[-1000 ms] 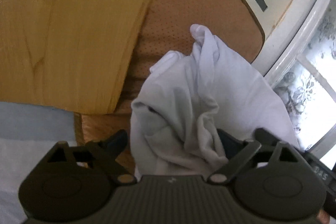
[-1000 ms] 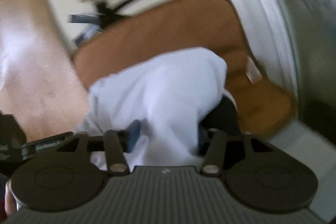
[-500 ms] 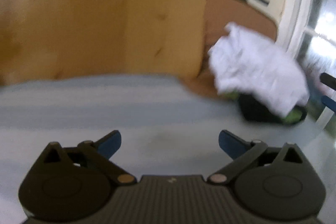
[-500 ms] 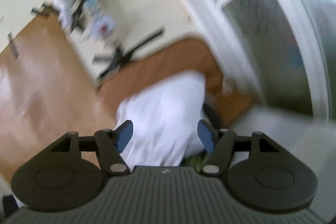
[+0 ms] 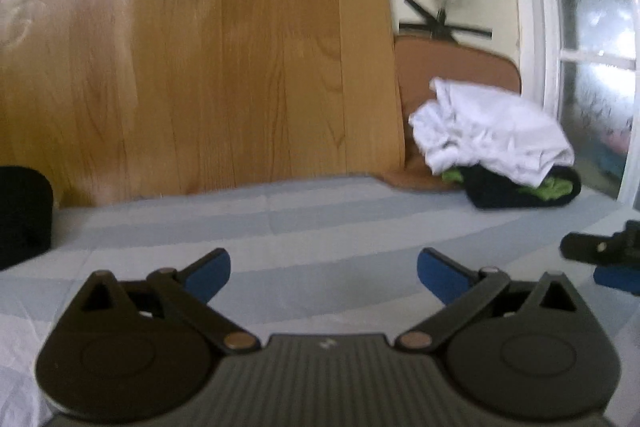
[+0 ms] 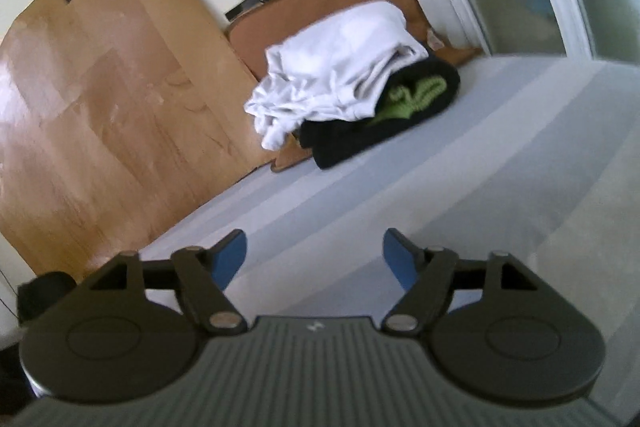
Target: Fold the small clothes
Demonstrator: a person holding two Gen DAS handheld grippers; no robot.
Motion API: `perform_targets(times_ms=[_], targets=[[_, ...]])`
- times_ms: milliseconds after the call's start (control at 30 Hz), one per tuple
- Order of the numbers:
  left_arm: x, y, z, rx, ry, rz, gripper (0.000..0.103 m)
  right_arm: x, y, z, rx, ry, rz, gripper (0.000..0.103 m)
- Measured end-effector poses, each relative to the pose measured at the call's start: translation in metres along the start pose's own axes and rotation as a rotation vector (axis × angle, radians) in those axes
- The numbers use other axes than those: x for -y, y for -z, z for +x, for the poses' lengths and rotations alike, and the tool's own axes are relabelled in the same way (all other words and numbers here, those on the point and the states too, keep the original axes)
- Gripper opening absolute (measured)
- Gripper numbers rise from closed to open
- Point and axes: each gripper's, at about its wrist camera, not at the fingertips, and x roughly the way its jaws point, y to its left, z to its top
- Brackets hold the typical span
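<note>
Now the rumpled white cotton garment (image 6: 340,67) is lying atop the black-and-green folded garment (image 6: 384,115); both grippers' jaws, lately widening, are gaping empty.

White garment (image 6: 340,67), black-and-green garment (image 6: 400,103), pale blue striped sheet (image 6: 460,187), blue-padded tools

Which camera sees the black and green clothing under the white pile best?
The right wrist view: the black and green garment sits nearer and more uncovered. The left wrist view shows only its edge beneath the crumpled white cloth.
</note>
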Motion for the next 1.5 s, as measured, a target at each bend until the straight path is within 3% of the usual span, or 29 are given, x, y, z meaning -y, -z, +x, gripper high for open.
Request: perform_targets(times_ms=[433, 667, 1033, 1267, 1500], targets=[[-0.005, 0.003, -0.01, 0.043, 0.014, -0.023, 0.103, -0.002, 0.001, 0.01, -0.042, 0.01, -0.028, 0.094], [0.001, 0.003, -0.006, -0.005, 0.051, 0.02, 0.103, 0.002, 0.0, 0.012, -0.04, -0.04, 0.007, 0.103], [-0.001, 0.004, 0.001, -0.05, 0.033, 0.021, 0.103, -0.003, 0.002, 0.011, -0.045, -0.025, -0.013, 0.103], [0.004, 0.006, -0.008, 0.001, 0.055, 0.062, 0.103, -0.006, 0.003, 0.011, -0.05, -0.01, -0.032, 0.103], [-0.001, 0.004, -0.009, 0.015, 0.019, 0.062, 0.103, -0.02, 0.007, 0.013, -0.07, 0.053, -0.108, 0.103]])
